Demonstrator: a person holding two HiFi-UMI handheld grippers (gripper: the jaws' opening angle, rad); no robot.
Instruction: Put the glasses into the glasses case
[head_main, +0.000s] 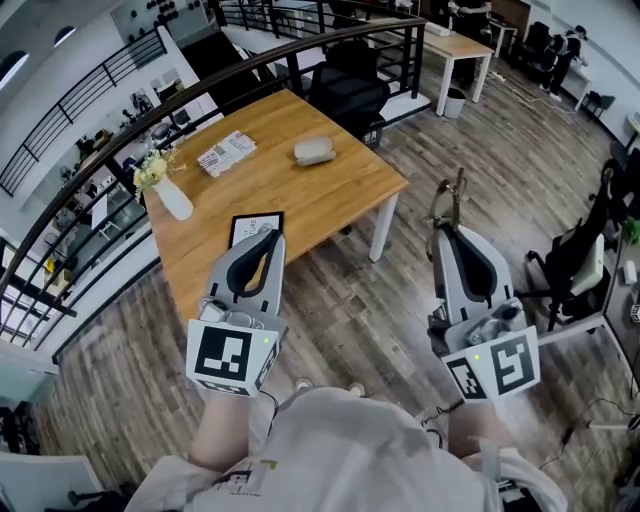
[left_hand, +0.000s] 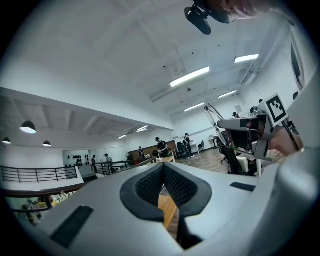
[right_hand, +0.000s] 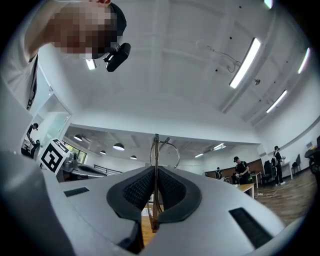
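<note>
My right gripper (head_main: 452, 232) is shut on a pair of thin-framed glasses (head_main: 452, 200), which stick up past its tips over the wooden floor, right of the table. In the right gripper view the glasses (right_hand: 156, 155) stand edge-on between the dark pads (right_hand: 169, 189), one round lens ring showing above. My left gripper (head_main: 262, 240) is shut with nothing in it, held over the near edge of the wooden table (head_main: 340, 195). A grey glasses case (head_main: 314, 150) lies closed on the far part of the table, well away from both grippers.
On the table stand a white vase with yellow flowers (head_main: 165, 186), a patterned booklet (head_main: 227, 152) and a black-framed card (head_main: 254, 227). A black office chair (head_main: 350, 88) sits behind the table. A black railing (head_main: 90, 160) runs along the left.
</note>
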